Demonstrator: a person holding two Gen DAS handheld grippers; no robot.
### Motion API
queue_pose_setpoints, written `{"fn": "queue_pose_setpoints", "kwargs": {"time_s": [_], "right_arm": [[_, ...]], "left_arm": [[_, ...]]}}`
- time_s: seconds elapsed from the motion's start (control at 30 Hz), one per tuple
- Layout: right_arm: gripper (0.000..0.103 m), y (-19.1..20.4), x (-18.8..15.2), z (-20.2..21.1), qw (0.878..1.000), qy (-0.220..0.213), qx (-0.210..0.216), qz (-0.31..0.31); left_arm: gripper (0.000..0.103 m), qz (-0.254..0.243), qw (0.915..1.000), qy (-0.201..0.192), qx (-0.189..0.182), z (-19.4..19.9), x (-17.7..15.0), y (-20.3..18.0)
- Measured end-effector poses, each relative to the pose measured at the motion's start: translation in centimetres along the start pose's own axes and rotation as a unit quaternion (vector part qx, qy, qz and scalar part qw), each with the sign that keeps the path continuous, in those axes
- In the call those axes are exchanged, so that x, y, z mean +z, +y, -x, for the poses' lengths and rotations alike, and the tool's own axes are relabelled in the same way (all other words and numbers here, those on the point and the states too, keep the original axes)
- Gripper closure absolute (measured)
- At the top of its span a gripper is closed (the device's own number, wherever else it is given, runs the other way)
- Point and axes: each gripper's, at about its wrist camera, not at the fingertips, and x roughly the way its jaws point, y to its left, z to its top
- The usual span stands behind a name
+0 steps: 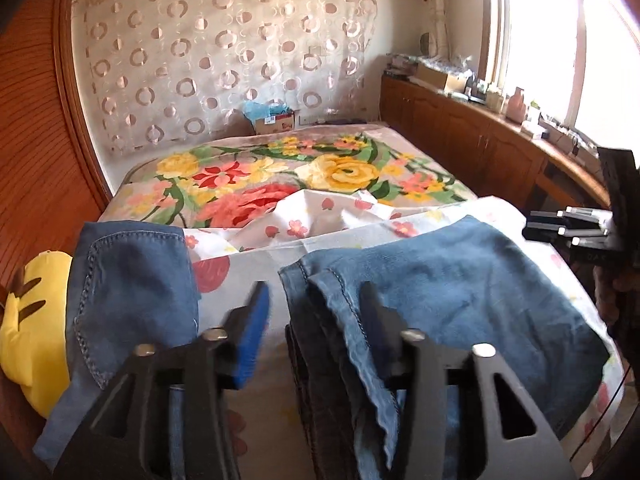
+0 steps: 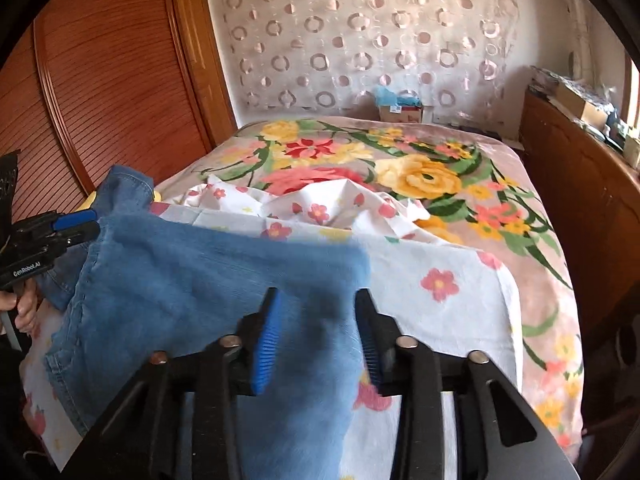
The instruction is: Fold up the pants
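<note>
You are in a home bedroom: a bed [image 2: 532, 280] with a floral blanket [image 2: 400, 168] fills the centre, a wooden wardrobe [image 2: 100, 92] stands at the left, a circle-patterned curtain [image 2: 360, 40] covers the far wall, and a cluttered cabinet [image 1: 460, 128] runs under the window [image 1: 560, 40] at the right.

Pants [image 1: 460, 280]: matt blue denim, visible stitching. Sheet [image 2: 440, 292]: thin printed cotton, creased. Claw pads [image 2: 266, 344]: ribbed blue rubber (black matt plastic frame). Wardrobe [image 2: 100, 92]: glossy slatted wood.
</note>
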Motion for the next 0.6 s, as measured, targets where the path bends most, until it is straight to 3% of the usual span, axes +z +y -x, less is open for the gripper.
{"fn": "queue_pose_setpoints", "kwargs": {"time_s": [0.17, 0.2, 0.23, 0.27, 0.6], "right_arm": [[0.051, 0.3, -1.5, 2.9, 1.0, 0.01, 0.005, -0.003], [0.051, 0.3, -2.1, 3.6, 1.0, 0.014, 0.005, -0.005], [0.051, 0.4, -2.6, 4.0, 1.0, 0.017, 0.006, -0.007], [0.051, 0.1, -2.8, 4.2, 1.0, 0.021, 0.008, -0.009], [0.046, -0.7, -5.2, 6.0, 0.999, 0.038, 0.005, -0.038]], "left_arm": [[0.05, -0.015, 0.9997, -0.003, -0.016, 1.3, -0.1, -1.8], [0.033, -0.017, 0.9996, -0.004, -0.022, 1.4, -0.1, -2.2], [0.024, -0.016, 0.9994, -0.007, -0.031, 1.7, -0.3, -2.8], [0.021, -0.014, 0.999, -0.011, -0.04, 1.9, -0.5, -3.2], [0.021, -0.041, 0.9959, 0.007, -0.08, 2.1, -2.1, -7.8]]}}
